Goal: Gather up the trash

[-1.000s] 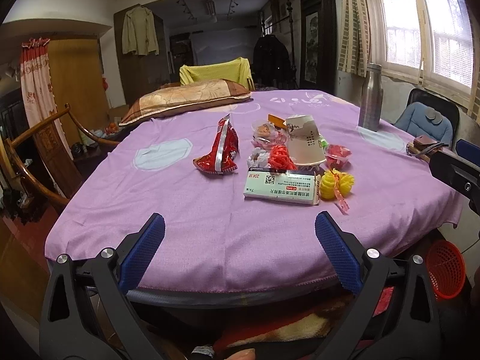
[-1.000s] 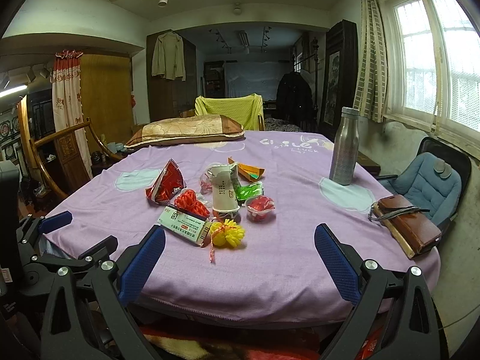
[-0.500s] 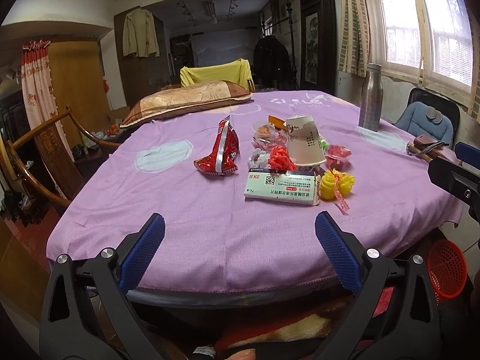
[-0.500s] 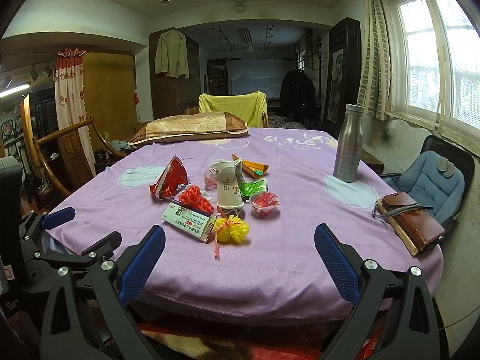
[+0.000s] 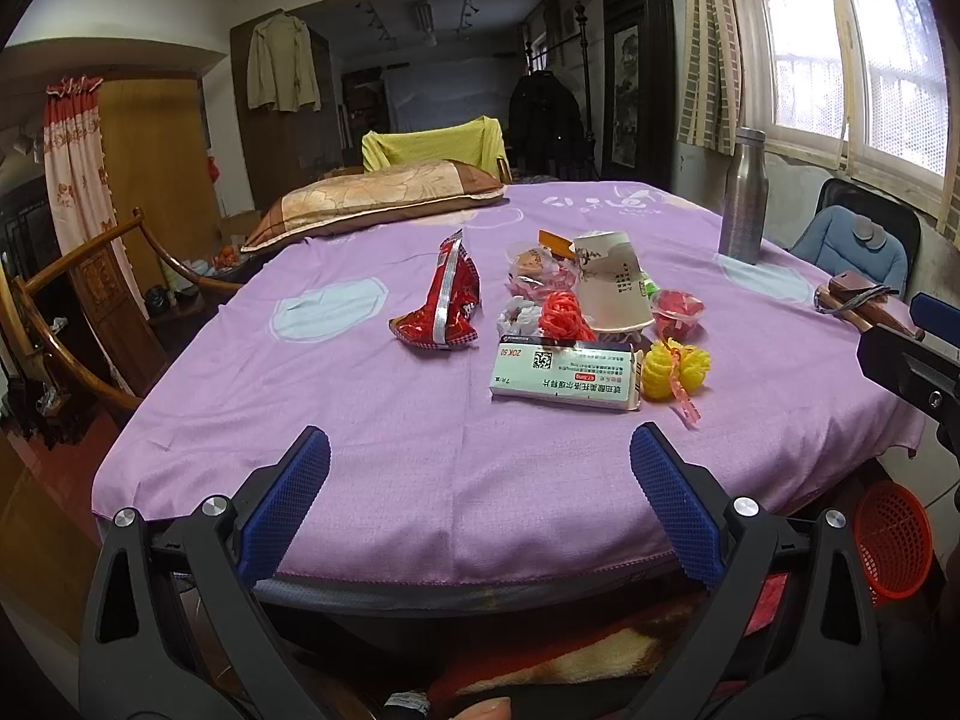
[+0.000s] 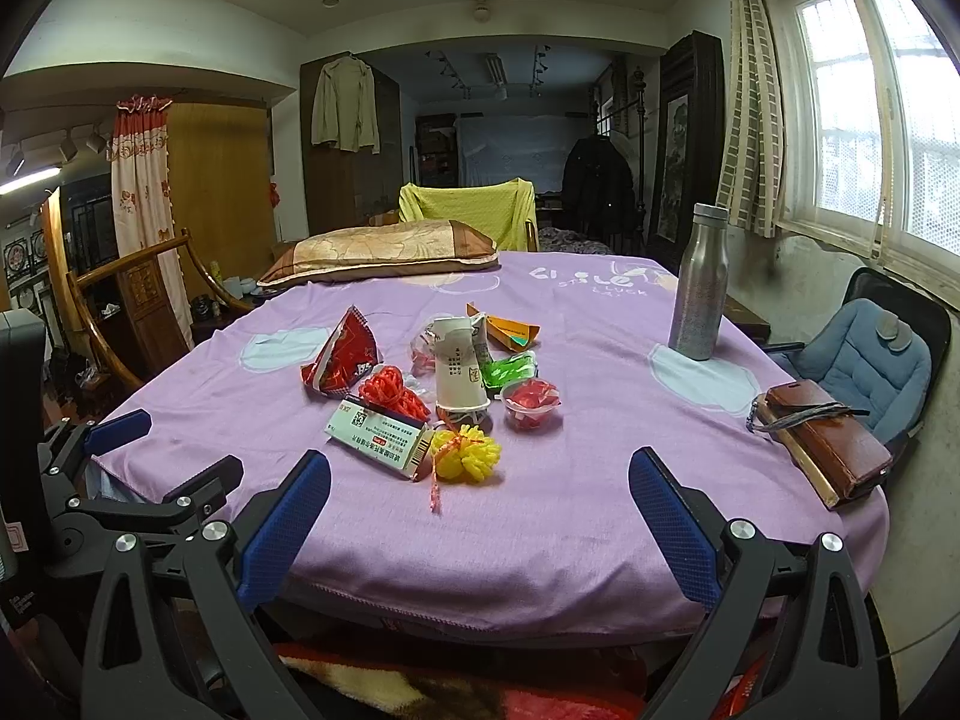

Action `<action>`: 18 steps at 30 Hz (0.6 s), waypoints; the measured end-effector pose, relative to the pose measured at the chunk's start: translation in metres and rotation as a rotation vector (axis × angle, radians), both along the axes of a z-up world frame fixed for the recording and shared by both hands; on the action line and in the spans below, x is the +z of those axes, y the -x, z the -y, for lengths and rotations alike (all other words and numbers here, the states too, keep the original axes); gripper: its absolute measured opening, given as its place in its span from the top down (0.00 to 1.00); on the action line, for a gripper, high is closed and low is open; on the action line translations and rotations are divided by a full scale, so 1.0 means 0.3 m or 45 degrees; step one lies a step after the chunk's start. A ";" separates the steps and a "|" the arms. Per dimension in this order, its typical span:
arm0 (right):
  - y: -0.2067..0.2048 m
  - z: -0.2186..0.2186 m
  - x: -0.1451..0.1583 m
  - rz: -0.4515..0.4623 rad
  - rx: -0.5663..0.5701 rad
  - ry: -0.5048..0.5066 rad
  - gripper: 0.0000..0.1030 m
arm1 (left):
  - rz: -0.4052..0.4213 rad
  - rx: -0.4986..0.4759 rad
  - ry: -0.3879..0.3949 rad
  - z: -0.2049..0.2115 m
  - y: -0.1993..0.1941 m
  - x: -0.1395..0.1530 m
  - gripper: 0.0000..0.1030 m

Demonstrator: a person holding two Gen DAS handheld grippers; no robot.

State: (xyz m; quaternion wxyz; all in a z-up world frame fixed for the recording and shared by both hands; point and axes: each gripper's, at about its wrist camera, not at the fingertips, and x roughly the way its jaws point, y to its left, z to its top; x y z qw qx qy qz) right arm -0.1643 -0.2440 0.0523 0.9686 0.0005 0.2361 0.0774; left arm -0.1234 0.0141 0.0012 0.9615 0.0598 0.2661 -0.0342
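Left wrist: left gripper [image 5: 480, 474] jaws wide, empty; box [image 5: 564, 374] ahead-right on the cloth, long axis crosswise, well apart

Right wrist: right gripper [image 6: 480, 495] also spread, empty; box [image 6: 379, 433] ahead-left, yellow ball [image 6: 467, 454] dead ahead, nearer this gripper
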 end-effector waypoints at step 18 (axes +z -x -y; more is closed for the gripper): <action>-0.008 0.004 -0.020 -0.022 0.006 -0.004 0.05 | -0.030 -0.006 0.011 -0.002 -0.013 -0.023 0.06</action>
